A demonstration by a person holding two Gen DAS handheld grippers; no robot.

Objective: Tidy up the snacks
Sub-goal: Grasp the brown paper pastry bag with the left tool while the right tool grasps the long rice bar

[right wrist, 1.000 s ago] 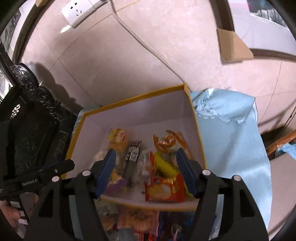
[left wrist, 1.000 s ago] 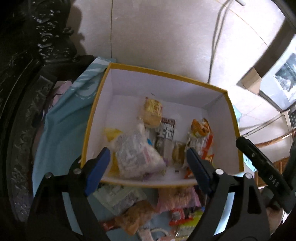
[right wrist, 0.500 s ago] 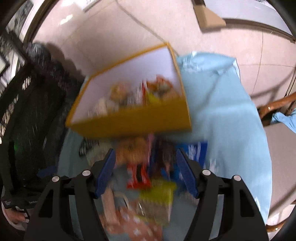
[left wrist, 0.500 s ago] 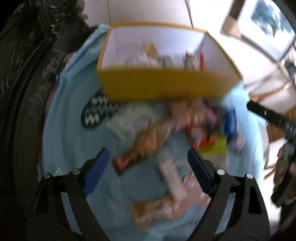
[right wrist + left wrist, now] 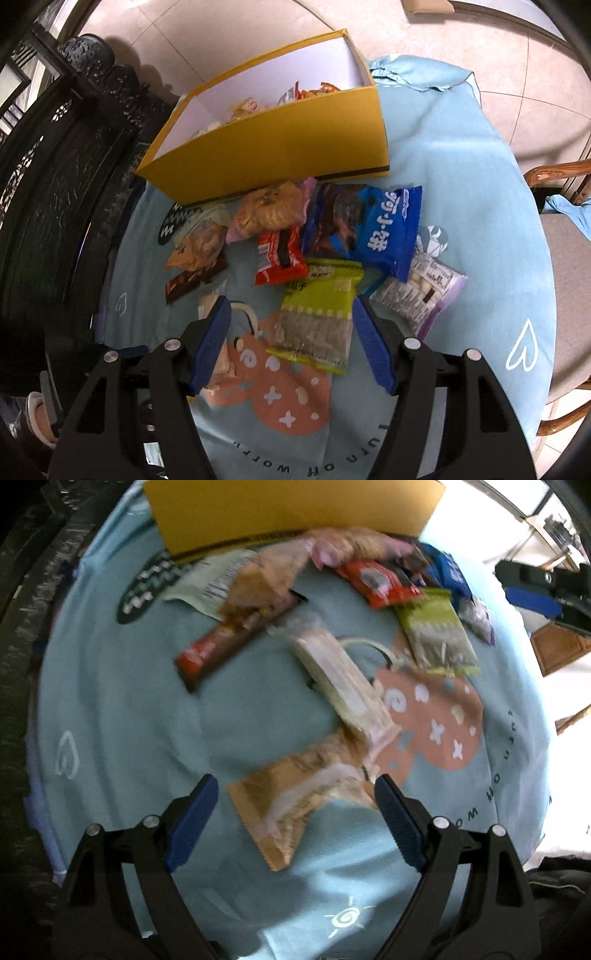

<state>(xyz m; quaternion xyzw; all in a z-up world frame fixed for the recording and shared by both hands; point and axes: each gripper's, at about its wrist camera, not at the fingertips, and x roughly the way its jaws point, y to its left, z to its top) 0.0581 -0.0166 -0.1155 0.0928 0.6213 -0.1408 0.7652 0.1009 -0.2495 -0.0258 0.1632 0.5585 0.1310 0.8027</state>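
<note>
Box now farther; snacks scattered, crinkly.

Black tongs, blue pads, silver screws.

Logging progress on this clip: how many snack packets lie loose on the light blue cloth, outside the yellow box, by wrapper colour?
Red packet: 1
Brown-red bar: 1
Blue packet: 1
Yellow-green packet: 1
Purple-edged clear packet: 1
Pink-edged clear pastry packet: 1
Tan crinkled packet: 1
Brown flat packet: 1
Pale green-white packet: 1
Long pale packet: 1
Total: 10
</note>
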